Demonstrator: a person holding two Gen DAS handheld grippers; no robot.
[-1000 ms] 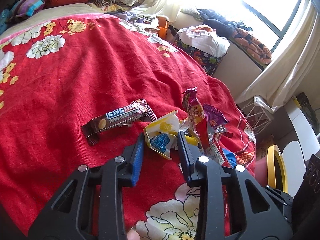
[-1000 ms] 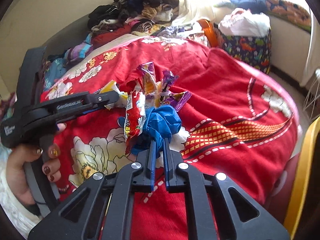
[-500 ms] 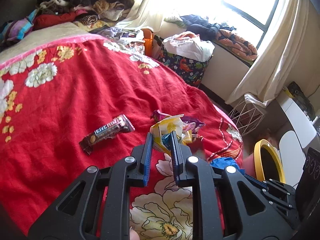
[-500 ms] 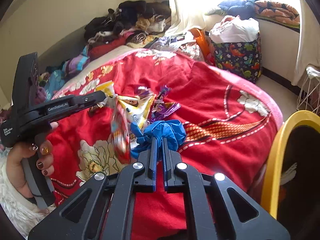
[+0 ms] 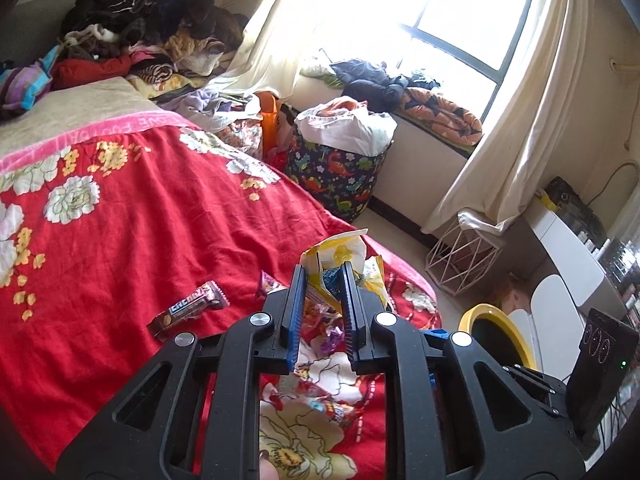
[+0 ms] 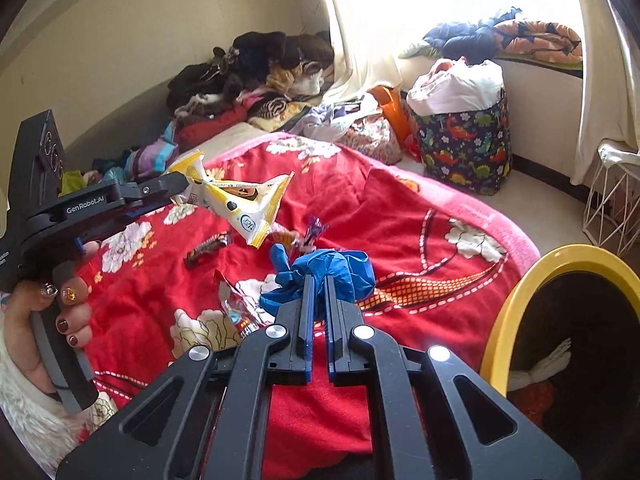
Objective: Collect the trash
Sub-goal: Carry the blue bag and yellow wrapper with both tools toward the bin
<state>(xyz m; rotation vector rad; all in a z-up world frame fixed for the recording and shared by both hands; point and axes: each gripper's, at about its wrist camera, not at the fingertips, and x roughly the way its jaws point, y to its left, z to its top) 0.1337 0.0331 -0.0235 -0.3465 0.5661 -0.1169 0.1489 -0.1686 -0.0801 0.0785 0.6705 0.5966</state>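
red floral bedspread [image 5: 120,240] | dinosaur-print basket [image 5: 340,176] at 12 o'clock | wire basket [image 5: 460,256] at 2 o'clock | clothes heap [image 5: 140,28] at 10 o'clock, perhaps laundry

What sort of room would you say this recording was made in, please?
Most likely a lived-in bedroom. A red floral bedspread covers a bed strewn with snack wrappers, a heap of dark and patterned clothes lies at its far end, and a dinosaur-print fabric laundry basket stands below the curtained window.

Red floral blanket [image 6: 400,208], yellow-white wrapper [image 6: 240,200], blue glove [image 6: 332,272], yellow-rimmed bin [image 6: 516,304]
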